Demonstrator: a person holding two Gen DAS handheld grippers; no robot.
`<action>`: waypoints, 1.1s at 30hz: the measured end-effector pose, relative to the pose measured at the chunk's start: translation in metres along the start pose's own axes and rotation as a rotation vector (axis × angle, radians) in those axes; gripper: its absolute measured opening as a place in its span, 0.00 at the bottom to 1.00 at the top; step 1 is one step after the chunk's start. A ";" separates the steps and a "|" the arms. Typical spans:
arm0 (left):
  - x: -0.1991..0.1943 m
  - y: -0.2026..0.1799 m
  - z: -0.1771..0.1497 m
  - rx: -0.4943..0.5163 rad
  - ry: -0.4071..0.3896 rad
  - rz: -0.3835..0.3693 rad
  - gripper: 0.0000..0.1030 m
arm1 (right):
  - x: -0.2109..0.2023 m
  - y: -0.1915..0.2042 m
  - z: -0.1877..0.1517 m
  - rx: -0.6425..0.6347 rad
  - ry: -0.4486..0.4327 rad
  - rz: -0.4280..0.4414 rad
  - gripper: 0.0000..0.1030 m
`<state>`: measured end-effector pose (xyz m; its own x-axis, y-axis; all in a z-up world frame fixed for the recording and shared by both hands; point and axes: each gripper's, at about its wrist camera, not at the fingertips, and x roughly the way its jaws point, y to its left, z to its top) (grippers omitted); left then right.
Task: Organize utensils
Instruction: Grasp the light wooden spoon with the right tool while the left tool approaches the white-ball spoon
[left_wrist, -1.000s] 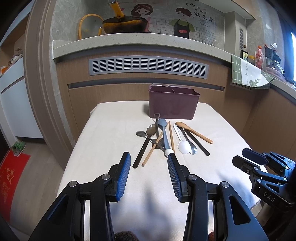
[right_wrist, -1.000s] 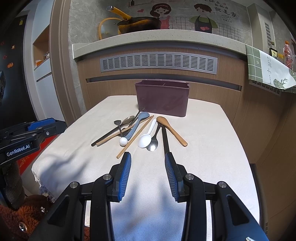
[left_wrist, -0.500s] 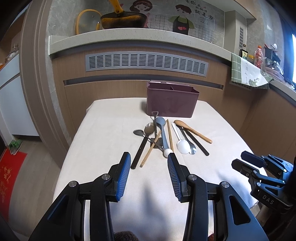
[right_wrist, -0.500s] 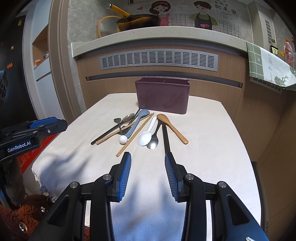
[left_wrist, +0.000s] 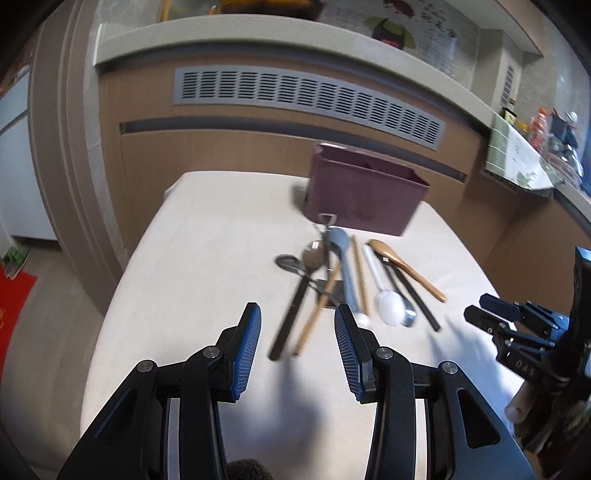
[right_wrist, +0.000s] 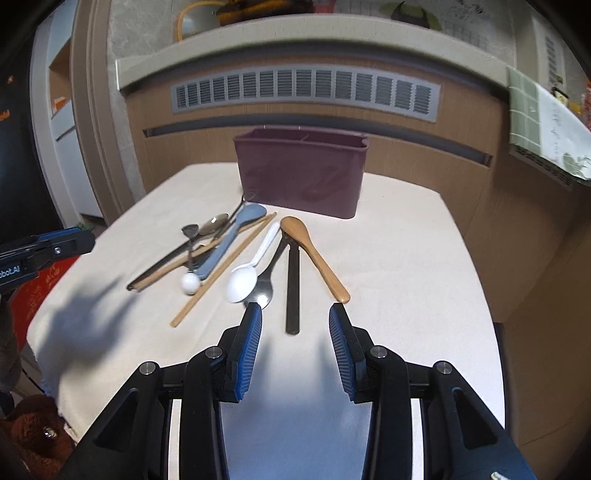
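Fingers of both the left gripper (left_wrist: 297, 334) and right gripper (right_wrist: 295, 332) spread wide, holding nothing. Right gripper's tips flank the flat black utensil handle (right_wrist: 293, 291); dark maroon plastic caddy (right_wrist: 301, 177) stands behind the pile.

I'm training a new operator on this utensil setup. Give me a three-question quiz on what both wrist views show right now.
1. True or false: the left tongs are shut on a utensil.
2. Which lies nearest the right tongs: A) flat black stick, B) grey-blue plastic spoon, C) dark purple plastic caddy?
3. Fill in: the light brown wooden spoon rests on the cream ___.

Key: 1 false, both tongs are open and empty; 2 A; 3 tablecloth.
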<state>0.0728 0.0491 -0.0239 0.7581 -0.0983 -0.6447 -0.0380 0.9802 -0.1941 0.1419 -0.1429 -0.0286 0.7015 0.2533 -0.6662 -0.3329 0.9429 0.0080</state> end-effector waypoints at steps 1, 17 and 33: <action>0.004 0.005 0.001 -0.013 0.000 0.003 0.41 | 0.007 -0.002 0.004 -0.012 0.013 -0.001 0.35; 0.046 0.030 -0.005 -0.079 0.070 -0.020 0.41 | 0.155 -0.017 0.081 -0.064 0.177 0.149 0.34; 0.062 -0.032 -0.003 0.064 0.120 -0.078 0.41 | 0.076 -0.049 0.054 0.101 0.024 0.109 0.25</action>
<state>0.1191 0.0115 -0.0600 0.6737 -0.1907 -0.7139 0.0624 0.9774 -0.2022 0.2453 -0.1582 -0.0393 0.6492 0.3513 -0.6746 -0.3402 0.9274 0.1556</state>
